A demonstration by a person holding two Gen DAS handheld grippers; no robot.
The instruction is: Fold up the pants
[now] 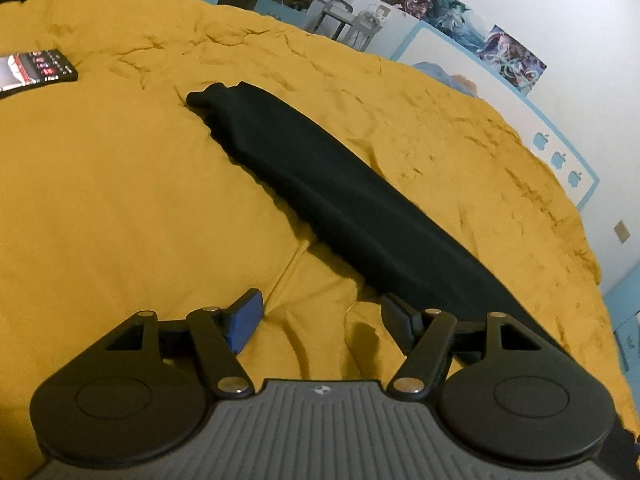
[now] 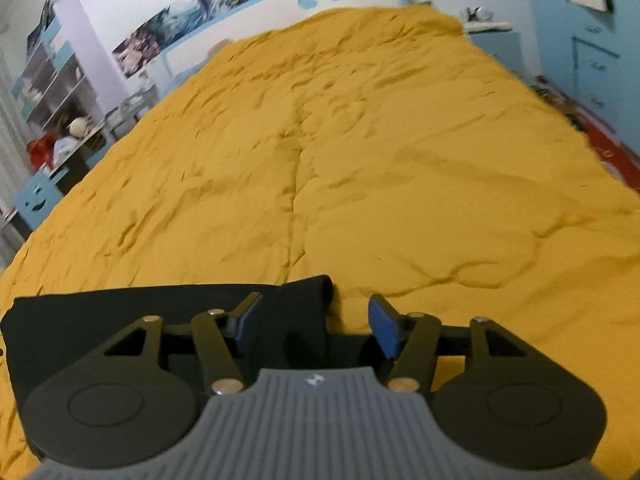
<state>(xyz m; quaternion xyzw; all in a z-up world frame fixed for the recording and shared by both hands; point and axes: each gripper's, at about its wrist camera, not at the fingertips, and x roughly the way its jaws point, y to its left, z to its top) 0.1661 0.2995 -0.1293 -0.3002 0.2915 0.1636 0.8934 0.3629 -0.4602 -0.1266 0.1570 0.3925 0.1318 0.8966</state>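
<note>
Left wrist view: a mustard-yellow quilted bed (image 1: 120, 200) carries long black pants (image 1: 340, 200), folded lengthwise into a strip. Both the left tool (image 1: 320, 320) and right tool (image 2: 312, 324) hover spread open, empty, at opposite ends. Next, likely, each grips an end to fold crosswise.

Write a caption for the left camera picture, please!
Open left gripper hovers beside long black pants lying on a yellow bedspread.
</note>
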